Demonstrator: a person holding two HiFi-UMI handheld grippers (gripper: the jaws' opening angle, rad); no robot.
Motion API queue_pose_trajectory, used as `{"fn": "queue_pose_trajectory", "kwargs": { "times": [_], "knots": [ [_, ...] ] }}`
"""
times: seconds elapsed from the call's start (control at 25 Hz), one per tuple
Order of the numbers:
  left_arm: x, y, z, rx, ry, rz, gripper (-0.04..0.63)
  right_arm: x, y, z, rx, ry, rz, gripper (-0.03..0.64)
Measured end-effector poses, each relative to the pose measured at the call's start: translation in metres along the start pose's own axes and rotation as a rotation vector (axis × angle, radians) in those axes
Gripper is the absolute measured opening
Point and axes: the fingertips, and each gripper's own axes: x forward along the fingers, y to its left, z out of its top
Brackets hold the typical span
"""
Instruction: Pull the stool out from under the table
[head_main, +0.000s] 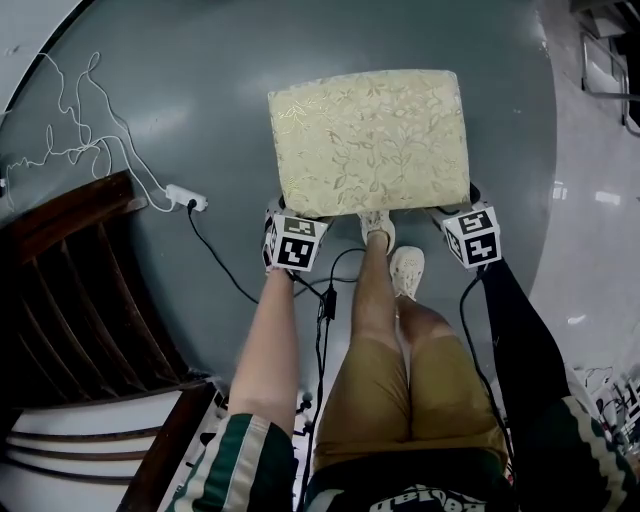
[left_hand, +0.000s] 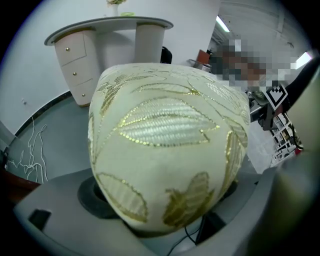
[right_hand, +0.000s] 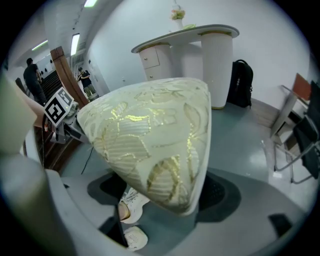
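Grey floor (head_main: 200, 120); left gripper (head_main: 282, 218), right gripper (head_main: 465, 205) clamping stool (head_main: 370, 140) corners.

Looks more like an office or a staged work space than someone's actual home: glossy grey floor (head_main: 150, 90), ceiling strip lights (right_hand: 77, 43) at the upper left of the right gripper view, a black backpack (right_hand: 241, 82) against the wall, metal-framed chairs (right_hand: 300, 135) at the right edge, and a power strip (head_main: 186, 198) with loose cables (head_main: 75, 150) on the floor. The white curved table with drawers (left_hand: 85, 50) and the wooden staircase (head_main: 70, 290) are the only homey bits.
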Motion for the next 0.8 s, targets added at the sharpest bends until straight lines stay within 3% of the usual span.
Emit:
{"fn": "queue_pose_trajectory", "kwargs": {
  "times": [0.64, 0.8],
  "knots": [
    [0.003, -0.004, -0.011, -0.004, 0.093, -0.014, 0.463, 0.000, -0.003, -0.004, -0.061, 0.114, -0.020, 0.434],
    [0.006, -0.003, -0.010, -0.012, 0.088, 0.019, 0.462, 0.001, -0.006, -0.004, -0.059, 0.115, -0.035, 0.431]
  ]
}}
